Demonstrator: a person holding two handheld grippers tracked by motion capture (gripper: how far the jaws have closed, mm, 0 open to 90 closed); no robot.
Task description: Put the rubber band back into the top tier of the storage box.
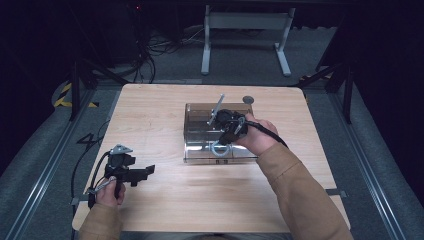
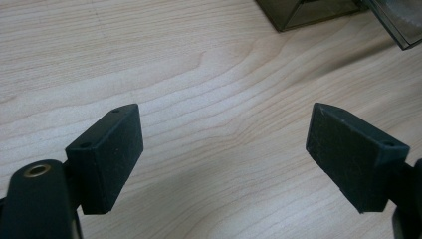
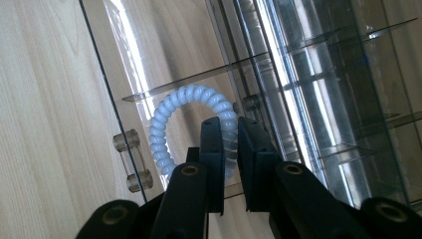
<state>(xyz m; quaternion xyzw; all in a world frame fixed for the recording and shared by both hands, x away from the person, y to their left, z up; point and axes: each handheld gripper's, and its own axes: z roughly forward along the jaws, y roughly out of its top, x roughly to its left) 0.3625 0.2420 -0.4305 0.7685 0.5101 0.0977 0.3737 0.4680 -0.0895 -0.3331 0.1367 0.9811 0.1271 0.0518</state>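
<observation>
A pale blue spiral hair tie (image 3: 191, 92) hangs in the pulled-out drawer of a clear smoky acrylic organiser box (image 3: 308, 64). My right gripper (image 3: 229, 127) is shut on the ring's right side, with the coil pinched between the two black jaws. From above, the right gripper (image 1: 231, 129) is over the box (image 1: 192, 112) and the hair tie (image 1: 216, 148) sits near the box's front edge. My left gripper (image 1: 144, 171) rests low over the table at the front left. It stands open, with bare wood between its fingers (image 2: 107, 154).
The drawer's clear handle (image 3: 132, 162) is to the left of the hair tie. A thin metal rod (image 1: 216, 107) leans up from the box's back. A small grey disc (image 1: 248, 99) lies behind the box. A corner of the box (image 2: 298, 12) lies beyond the left gripper.
</observation>
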